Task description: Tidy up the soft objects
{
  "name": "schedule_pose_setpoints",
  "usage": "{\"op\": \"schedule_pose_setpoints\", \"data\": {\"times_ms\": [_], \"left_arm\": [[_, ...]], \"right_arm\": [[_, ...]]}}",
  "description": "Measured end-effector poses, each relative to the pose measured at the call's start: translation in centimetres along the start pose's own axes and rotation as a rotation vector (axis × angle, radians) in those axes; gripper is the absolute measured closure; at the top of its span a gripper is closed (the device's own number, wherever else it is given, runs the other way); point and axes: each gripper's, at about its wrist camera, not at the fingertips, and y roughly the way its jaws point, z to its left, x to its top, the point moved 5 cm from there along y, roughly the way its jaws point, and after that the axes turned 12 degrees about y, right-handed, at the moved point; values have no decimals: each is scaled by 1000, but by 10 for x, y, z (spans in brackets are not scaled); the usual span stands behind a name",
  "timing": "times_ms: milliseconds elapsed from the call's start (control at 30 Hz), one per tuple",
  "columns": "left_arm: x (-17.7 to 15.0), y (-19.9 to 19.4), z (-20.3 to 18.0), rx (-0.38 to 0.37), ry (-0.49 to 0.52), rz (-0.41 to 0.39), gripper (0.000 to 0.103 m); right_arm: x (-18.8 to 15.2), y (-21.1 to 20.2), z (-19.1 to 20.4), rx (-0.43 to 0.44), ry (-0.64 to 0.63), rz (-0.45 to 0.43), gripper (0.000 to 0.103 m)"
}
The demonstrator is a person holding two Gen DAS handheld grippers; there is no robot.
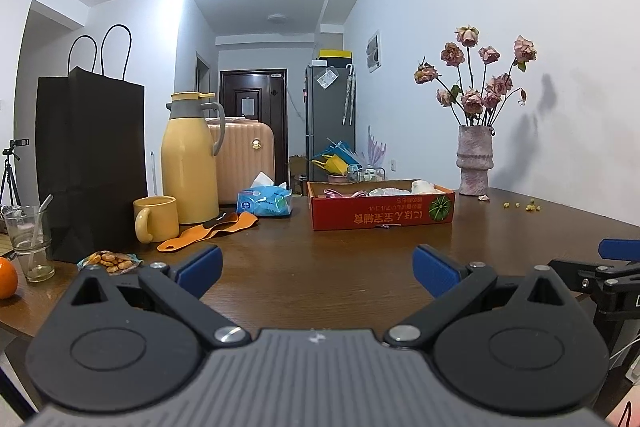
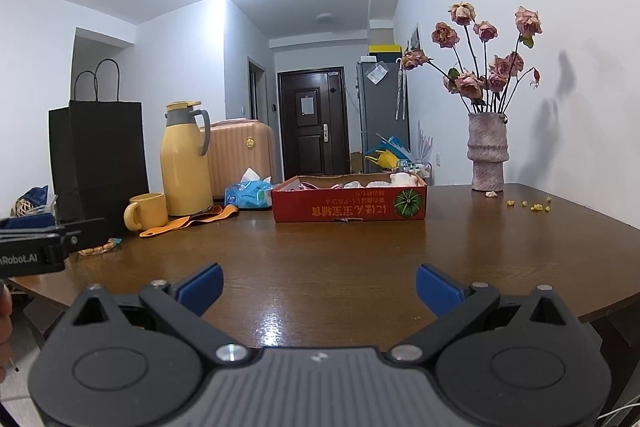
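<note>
A shallow red cardboard box (image 1: 382, 215) (image 2: 348, 205) stands at the far middle of the brown table, holding several pale pink and white soft items (image 1: 422, 186) (image 2: 404, 179). An orange strap (image 1: 208, 233) (image 2: 188, 221) lies flat near the yellow mug. A blue tissue pack (image 1: 264, 202) (image 2: 248, 195) sits left of the box. My left gripper (image 1: 318, 271) is open over the near table edge, nothing between its blue pads. My right gripper (image 2: 319, 287) is open too and empty. Each gripper shows at the edge of the other's view.
At the left stand a black paper bag (image 1: 90, 163), a yellow thermos (image 1: 190, 159), a yellow mug (image 1: 156, 219), a glass (image 1: 30, 243), a snack packet (image 1: 112, 261) and an orange (image 1: 7, 277). A vase of dried roses (image 1: 474, 163) (image 2: 488, 155) stands by the right wall.
</note>
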Motion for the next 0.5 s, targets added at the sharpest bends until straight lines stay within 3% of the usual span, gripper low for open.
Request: {"op": "schedule_pose_setpoints", "data": {"times_ms": [500], "left_arm": [[0, 1, 3, 4, -14, 8, 0]], "right_arm": [[0, 1, 1, 1, -18, -3, 0]]}}
